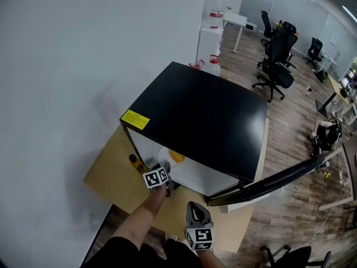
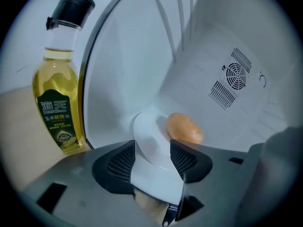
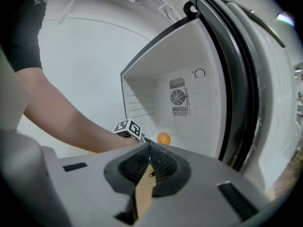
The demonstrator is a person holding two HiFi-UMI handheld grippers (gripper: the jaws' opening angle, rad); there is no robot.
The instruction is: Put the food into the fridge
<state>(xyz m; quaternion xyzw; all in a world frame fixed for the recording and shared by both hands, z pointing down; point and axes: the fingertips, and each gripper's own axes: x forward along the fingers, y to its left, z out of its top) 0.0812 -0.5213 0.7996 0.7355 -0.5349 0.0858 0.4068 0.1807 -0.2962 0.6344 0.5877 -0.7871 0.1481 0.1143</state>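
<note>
**Plate is in the fridge: let go and back out**

Your right gripper (image 3: 150,150) is nearest you, low and short of the fridge (image 1: 195,116). Its jaws are pressed together with nothing between them, so it is free for other work.

Your left gripper (image 2: 152,156) reaches just inside the open front. Its jaws stand wide, with the near rim of the white plate (image 2: 147,131) passing between the pads. From what shows, the pads do not pinch the rim, so I read the plate as released rather than carried. It appears to rest on the white floor of the fridge, close to the front edge.

The orange food (image 2: 184,128) sits on the far side of that plate, inside the fridge and untouched by either tool. Beyond it rises the back wall with its round fan vent (image 2: 236,74).

Off to the left, outside the fridge, a bottle (image 2: 59,96) of yellow oil stands upright on the wooden table (image 1: 111,177), just beside the fridge wall. On the right, the door (image 1: 273,182) hangs wide open.

I judge the placing step nearly done. Your next move is to draw the left gripper straight back along the line it points, keeping the jaws wide so neither pad catches the rim and drags the plate out. After that, decide whether the bottle counts as food to load. If not, your right gripper is well placed to swing the door shut.
</note>
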